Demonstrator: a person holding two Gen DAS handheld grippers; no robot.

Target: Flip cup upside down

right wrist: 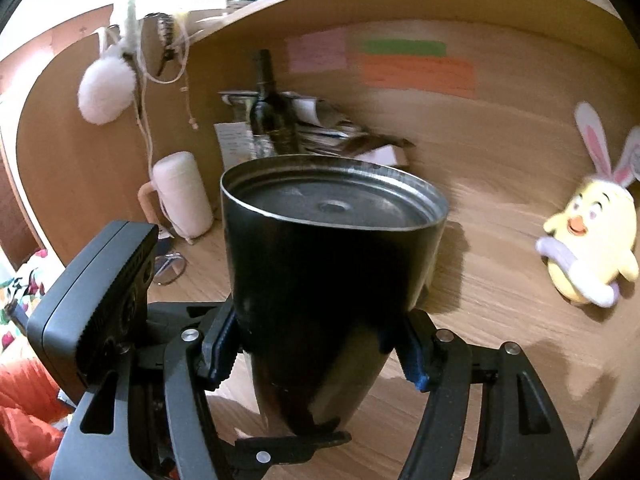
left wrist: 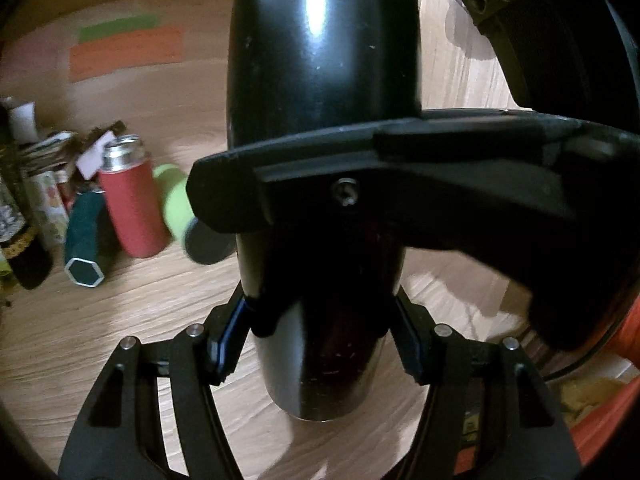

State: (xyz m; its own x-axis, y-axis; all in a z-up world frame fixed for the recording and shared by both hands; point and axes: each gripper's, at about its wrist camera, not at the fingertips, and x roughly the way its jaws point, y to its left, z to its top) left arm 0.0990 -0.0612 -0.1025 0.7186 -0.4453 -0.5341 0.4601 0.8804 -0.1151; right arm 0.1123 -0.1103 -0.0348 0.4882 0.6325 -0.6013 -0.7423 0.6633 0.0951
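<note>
I had the tall black metal cup (right wrist: pixel 320 280) pinched between both grippers at once, held above the pale wooden desk (right wrist: pixel 500 272). My right gripper (right wrist: pixel 316 348) was pressed against the cup's narrower lower body, its blue-padded fingers (right wrist: pixel 218 344) flat on either side; from that camera the end facing up and tilted away was a wide steel face with a recessed disc inside the rim, though I could not say for sure whether that was the base or a lidded mouth. My left gripper (left wrist: pixel 320 344) clamped the same cup, its pads touching the glossy wall, and one of the right gripper's black fingers (left wrist: pixel 360 188) crossed in front of the cup in that view.

With both tools on one slippery, tapered wall, I judged the sound course was to let one gripper carry the load before the other loosened, turn slowly about the cup's middle, and keep well away from the red bottle (left wrist: pixel 132 204) and clutter at the back.
</note>
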